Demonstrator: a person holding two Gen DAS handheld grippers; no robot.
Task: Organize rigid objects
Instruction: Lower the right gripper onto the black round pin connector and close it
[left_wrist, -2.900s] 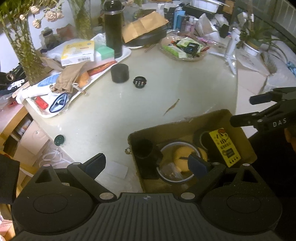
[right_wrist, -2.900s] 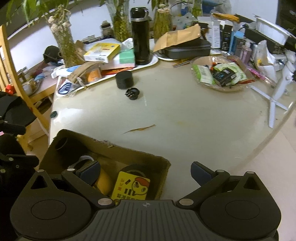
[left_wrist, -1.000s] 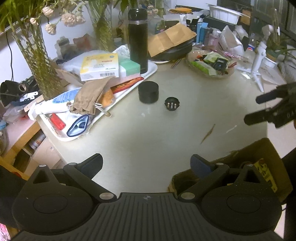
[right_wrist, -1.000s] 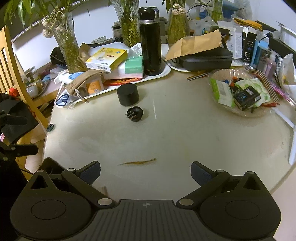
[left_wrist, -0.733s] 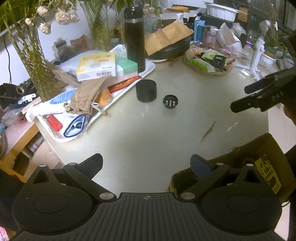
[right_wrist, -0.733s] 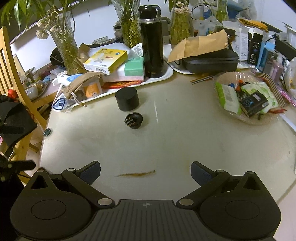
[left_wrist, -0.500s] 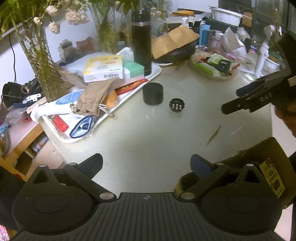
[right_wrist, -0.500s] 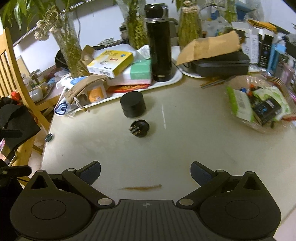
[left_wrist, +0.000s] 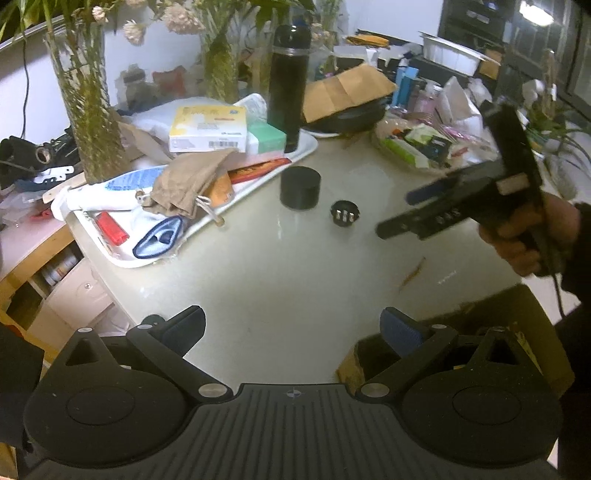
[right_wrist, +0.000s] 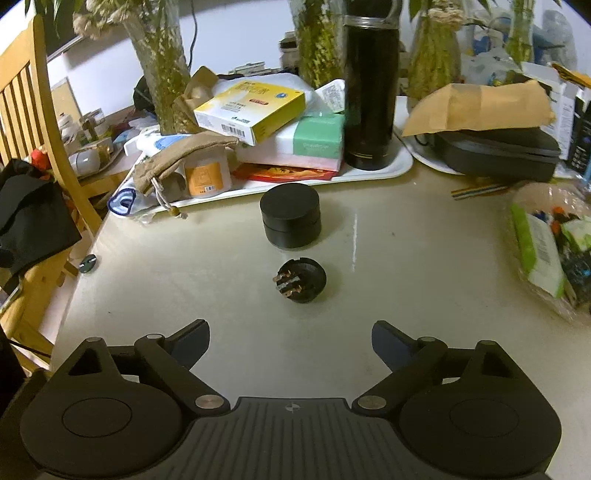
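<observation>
The pale worktop (right_wrist: 406, 280) fills most of both views, bare through its middle and crowded along its far edge. On that far edge a white tray (right_wrist: 400, 166) carries a tall black flask (right_wrist: 371, 88), a yellow box (right_wrist: 255, 105) stacked on a green-and-pink pack (right_wrist: 314, 142), and a tan drawstring pouch (right_wrist: 173, 160) draped toward the tray's left end. Toward the far right edge a black case (right_wrist: 495, 153) lies under a brown paper envelope (right_wrist: 476, 105). At the near right corner, in the left wrist view, an open cardboard box (left_wrist: 532, 314) sits partly behind that gripper's body.

The left gripper (left_wrist: 293, 328) hangs above the near edge, jaws spread wide with only bare worktop between them. The right gripper (right_wrist: 291, 341) points down at the middle of the worktop; its jaws have just been closing a little, yet stand far apart with nothing between the pads. In the left wrist view a hand (left_wrist: 532, 232) holds it from the right.

A round black container (right_wrist: 290, 216) stands just in front of the tray's near rim. Just nearer than it, apart from it, the small black plug (right_wrist: 301, 279) lies on its side, metal prongs facing left, ahead of the right gripper's fingertips and untouched.
</observation>
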